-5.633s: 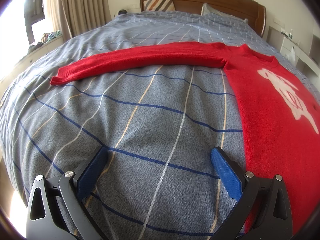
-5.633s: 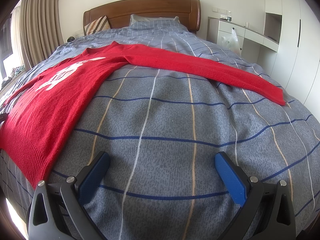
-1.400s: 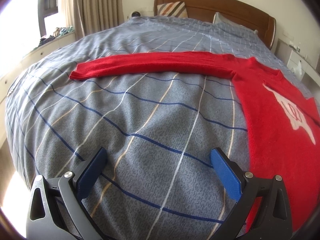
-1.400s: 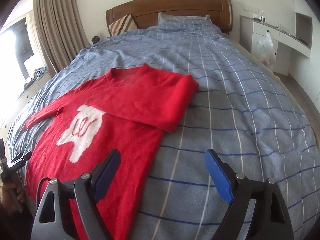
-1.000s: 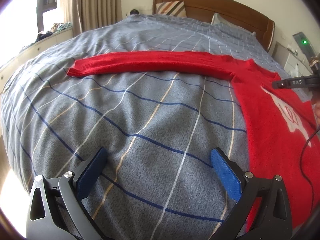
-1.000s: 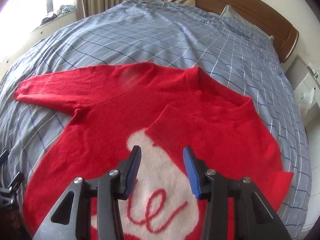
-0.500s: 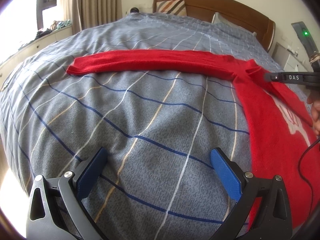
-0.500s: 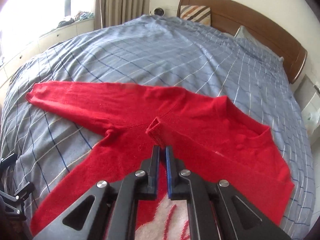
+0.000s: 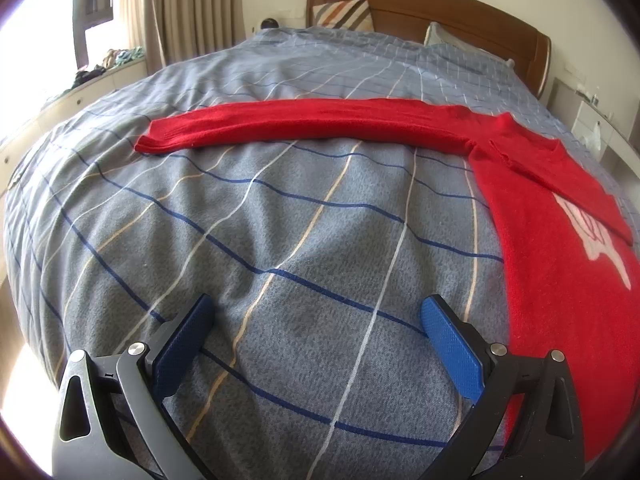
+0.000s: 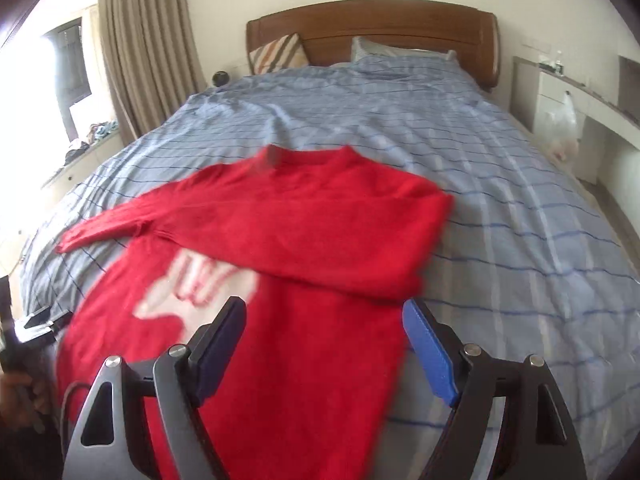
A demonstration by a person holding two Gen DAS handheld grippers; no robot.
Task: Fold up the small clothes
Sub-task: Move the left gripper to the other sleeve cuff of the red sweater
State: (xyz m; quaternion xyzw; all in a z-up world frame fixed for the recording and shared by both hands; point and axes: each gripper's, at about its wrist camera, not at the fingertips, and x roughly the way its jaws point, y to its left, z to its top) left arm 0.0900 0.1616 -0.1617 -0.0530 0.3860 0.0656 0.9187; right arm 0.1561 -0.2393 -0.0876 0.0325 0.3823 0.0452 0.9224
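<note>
A red sweater (image 10: 304, 248) with a white print lies flat on the bed. Its right sleeve is folded across the chest (image 10: 360, 236). Its left sleeve (image 9: 304, 124) stretches out straight to the left in the left wrist view. My left gripper (image 9: 316, 340) is open and empty over bare bedcover, left of the sweater's body (image 9: 560, 264). My right gripper (image 10: 324, 340) is open and empty, just above the sweater's lower body. The right wrist view is blurred by motion.
The bed has a grey-blue checked cover (image 9: 280, 240), a wooden headboard (image 10: 372, 28) and pillows (image 10: 280, 54). Curtains and a window sill (image 10: 80, 148) lie to the left, white cabinets (image 10: 560, 112) to the right.
My right gripper let go of the folded sleeve's cuff, opened and drew back toward the sweater's hem. It has left the left wrist view. My left gripper stayed almost still.
</note>
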